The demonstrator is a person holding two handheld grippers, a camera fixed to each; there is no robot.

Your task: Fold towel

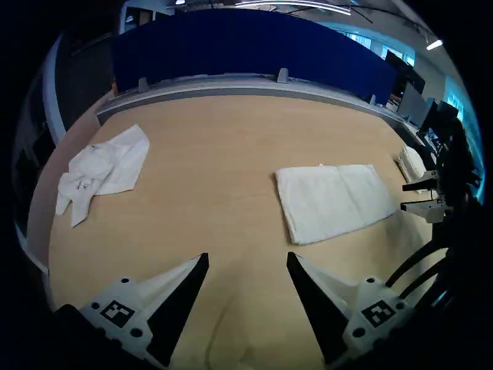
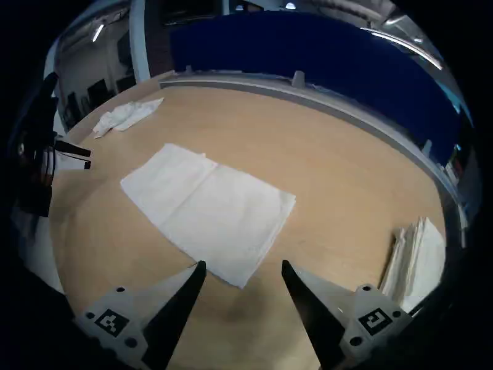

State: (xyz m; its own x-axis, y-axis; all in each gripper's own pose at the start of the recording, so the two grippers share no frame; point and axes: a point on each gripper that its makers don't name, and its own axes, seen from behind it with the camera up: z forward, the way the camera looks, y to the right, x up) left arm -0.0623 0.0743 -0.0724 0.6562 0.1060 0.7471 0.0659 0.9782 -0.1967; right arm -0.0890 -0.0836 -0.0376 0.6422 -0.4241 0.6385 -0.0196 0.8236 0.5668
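Left tool [image 1: 246, 254]: fingers wide apart, nothing between them, held above the worktop [image 1: 215, 135] at its near edge. Right tool [image 2: 243, 262]: likewise wide and empty, its tips just short of the towel's near corner. Towel [image 2: 206, 209] lies flat on the worktop between the two tools, a pale rectangle with one crease line across its middle and a small tab showing at the far edge. Cannot tell from the crease whether it is a single layer spread out or has one fold in it. Judgement: task is at or near its start; no corner is gripped or lifted, and the folds, or the remaining ones, are left to do. A grip on the near corners looks like the next step. A crumpled cloth [image 1: 101, 169] sits well apart at the far left of the worktop, and a stack [image 2: 419, 256] of folded towels rests at the right edge, so some towels look done and one waits. Blue divider [image 1: 246, 46] runs along the back. Writing: none readable. Each finger carries a black-and-white square marker [image 1: 117, 312]; dark specks on the crumpled cloth are too small to make out.
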